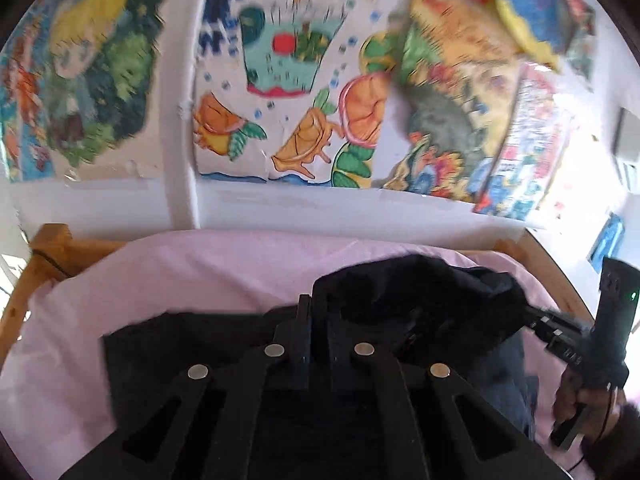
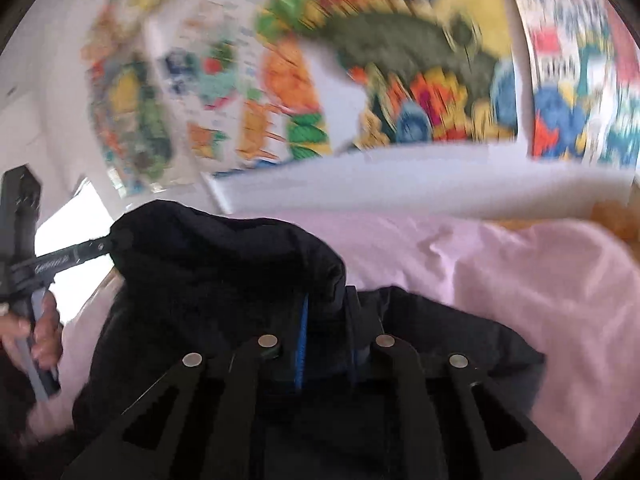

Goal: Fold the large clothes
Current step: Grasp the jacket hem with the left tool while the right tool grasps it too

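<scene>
The black garment [image 1: 420,300] lies bunched on the pink sheet [image 1: 200,272] of a wooden-framed bed [image 1: 52,248], below bright wall posters [image 1: 288,92]. The left gripper [image 1: 318,320] and right gripper [image 2: 326,312] are each clamped on a raised fold of it, a hand [image 2: 44,332] on the left one's handle.

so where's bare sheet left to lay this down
Bare pink sheet runs between the dark garment and the wall, and along the wooden frame side. In the right wrist view the sheet right of the garment is also free. The middle is crowded: garment and both tongs.
</scene>
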`<action>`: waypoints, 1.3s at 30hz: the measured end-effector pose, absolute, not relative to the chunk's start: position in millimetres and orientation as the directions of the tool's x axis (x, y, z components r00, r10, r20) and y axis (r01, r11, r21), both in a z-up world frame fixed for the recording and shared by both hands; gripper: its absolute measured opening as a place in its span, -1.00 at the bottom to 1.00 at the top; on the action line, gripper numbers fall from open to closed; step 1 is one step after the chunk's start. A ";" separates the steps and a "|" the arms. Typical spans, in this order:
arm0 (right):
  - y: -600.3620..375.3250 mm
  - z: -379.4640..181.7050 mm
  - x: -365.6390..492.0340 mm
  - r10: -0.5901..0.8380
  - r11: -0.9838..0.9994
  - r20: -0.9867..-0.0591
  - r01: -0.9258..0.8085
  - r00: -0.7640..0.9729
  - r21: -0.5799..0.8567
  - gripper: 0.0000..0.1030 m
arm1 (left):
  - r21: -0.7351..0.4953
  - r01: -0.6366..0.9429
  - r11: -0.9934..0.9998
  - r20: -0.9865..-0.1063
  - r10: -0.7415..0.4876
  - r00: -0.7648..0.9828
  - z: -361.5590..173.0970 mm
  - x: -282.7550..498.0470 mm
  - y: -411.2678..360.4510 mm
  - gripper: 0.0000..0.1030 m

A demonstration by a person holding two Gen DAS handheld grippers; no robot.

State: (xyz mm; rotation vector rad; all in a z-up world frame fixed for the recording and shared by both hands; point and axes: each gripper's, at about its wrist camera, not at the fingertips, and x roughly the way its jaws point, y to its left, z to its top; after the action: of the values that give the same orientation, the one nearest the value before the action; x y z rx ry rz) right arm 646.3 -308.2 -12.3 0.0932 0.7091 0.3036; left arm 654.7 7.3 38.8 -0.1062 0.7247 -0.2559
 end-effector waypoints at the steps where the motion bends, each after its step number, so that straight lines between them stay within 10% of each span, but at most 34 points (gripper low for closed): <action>1: -306.2 -4.9 626.5 0.311 0.949 -0.610 -0.271 0.729 0.161 -0.75 | -0.176 0.204 0.963 -0.636 -0.270 0.723 39.7 639.6 14.4 -0.88; 13: -297.3 -31.5 492.7 0.241 0.885 -0.643 -0.436 0.727 -0.161 -0.83 | -0.106 0.257 0.961 -0.717 -0.253 0.650 -21.7 560.9 30.8 -0.88; 30: -314.7 -111.0 531.5 0.197 0.926 -0.750 -0.370 0.632 -0.069 -0.76 | 0.024 0.283 0.959 -0.748 -0.171 0.642 -90.8 573.7 10.7 -0.81; 36: -344.8 -63.7 511.0 0.249 0.940 -0.658 -0.342 0.711 -0.014 -0.05 | 0.075 0.276 0.958 -0.746 -0.130 0.653 -91.2 572.9 2.8 -0.78; 39: -340.7 -35.5 513.2 0.269 0.944 -0.591 -0.330 0.761 0.006 -0.05 | 0.063 0.276 0.959 -0.745 -0.139 0.652 -92.3 573.6 4.3 -0.78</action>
State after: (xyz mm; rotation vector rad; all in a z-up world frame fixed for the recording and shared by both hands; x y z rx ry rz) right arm 513.2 -340.7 -35.5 -0.1008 0.6268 0.3265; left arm 573.6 4.3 -92.3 0.1767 0.8288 -0.2365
